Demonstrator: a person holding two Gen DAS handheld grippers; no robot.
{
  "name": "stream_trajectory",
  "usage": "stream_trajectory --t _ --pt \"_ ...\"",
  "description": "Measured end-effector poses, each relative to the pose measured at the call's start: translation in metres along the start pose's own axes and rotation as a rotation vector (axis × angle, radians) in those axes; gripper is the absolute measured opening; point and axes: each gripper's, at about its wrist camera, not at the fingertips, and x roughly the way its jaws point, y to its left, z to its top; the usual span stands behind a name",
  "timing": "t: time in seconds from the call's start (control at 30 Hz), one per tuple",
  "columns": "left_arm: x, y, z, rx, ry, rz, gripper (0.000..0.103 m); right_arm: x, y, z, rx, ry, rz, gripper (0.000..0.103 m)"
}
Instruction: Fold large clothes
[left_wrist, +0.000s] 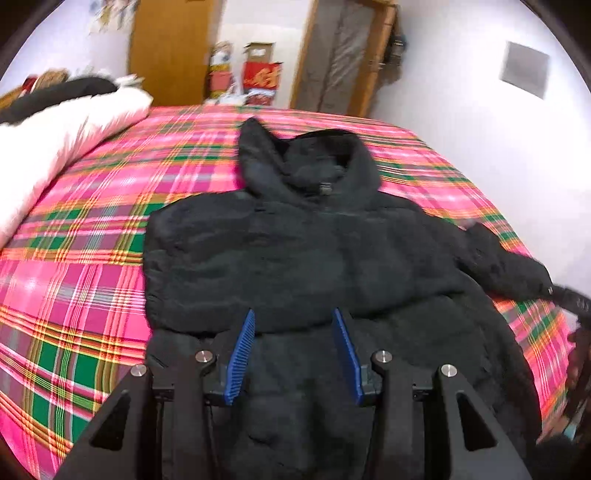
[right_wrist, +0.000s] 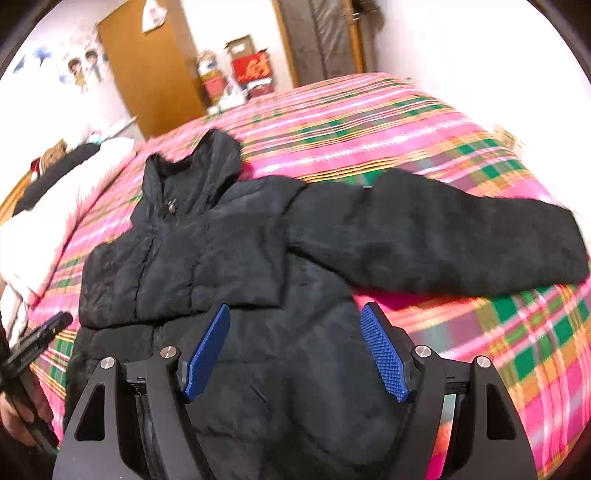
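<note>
black puffer jacket (left_wrist: 314, 258) flat on plaid bed (left_wrist: 81, 266), one sleeve (right_wrist: 443, 236) stretched out sideways. left hand-held gripper (left_wrist: 293, 350) half open, right hand-held gripper (right_wrist: 295, 350) wider; both hold nothing.

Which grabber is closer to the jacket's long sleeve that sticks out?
Right. The right gripper hangs just beside the outstretched sleeve; the left gripper hangs over the jacket's middle, farther away.
</note>
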Motion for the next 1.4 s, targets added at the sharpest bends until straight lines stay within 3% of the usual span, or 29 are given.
stream_trajectory --t 0.33,0.63,0.83,1.03,1.13,1.17,1.2,1.23,1.3,1.4 --pt "-0.023 -0.07 -0.001 0.093 0.005 -0.058 0.046 -0.025 -0.117 -0.016 0.21 -0.021 -0.062 0.074" --pt "0.006 -0.112 0.009 0.139 0.017 -0.066 0.046 0.008 -0.22 -0.007 0.398 -0.016 -0.092 0.074" --pt "0.025 -0.106 0.006 0.138 0.034 -0.058 0.046 0.038 -0.268 0.002 0.511 -0.052 -0.061 0.074" --pt "0.045 -0.083 0.004 0.109 0.064 -0.029 0.046 0.044 -0.285 0.017 0.582 -0.145 -0.05 0.074" --pt "0.051 -0.07 0.003 0.106 0.069 -0.006 0.046 0.046 -0.285 0.024 0.592 -0.162 -0.09 0.074" --pt "0.052 -0.065 0.003 0.108 0.069 0.003 0.046 0.047 -0.284 0.026 0.586 -0.162 -0.12 0.063" --pt "0.054 -0.06 0.003 0.108 0.068 0.013 0.046 0.046 -0.283 0.028 0.58 -0.156 -0.156 0.034" --pt "0.054 -0.055 0.004 0.107 0.067 0.02 0.046 0.046 -0.283 0.029 0.59 -0.149 -0.152 0.025" --pt "0.055 -0.044 0.006 0.096 0.065 0.029 0.046 0.038 -0.279 0.032 0.595 -0.153 -0.149 0.016" --pt "0.056 -0.026 0.012 0.074 0.048 0.045 0.046 0.02 -0.26 0.046 0.531 -0.172 -0.148 0.012"
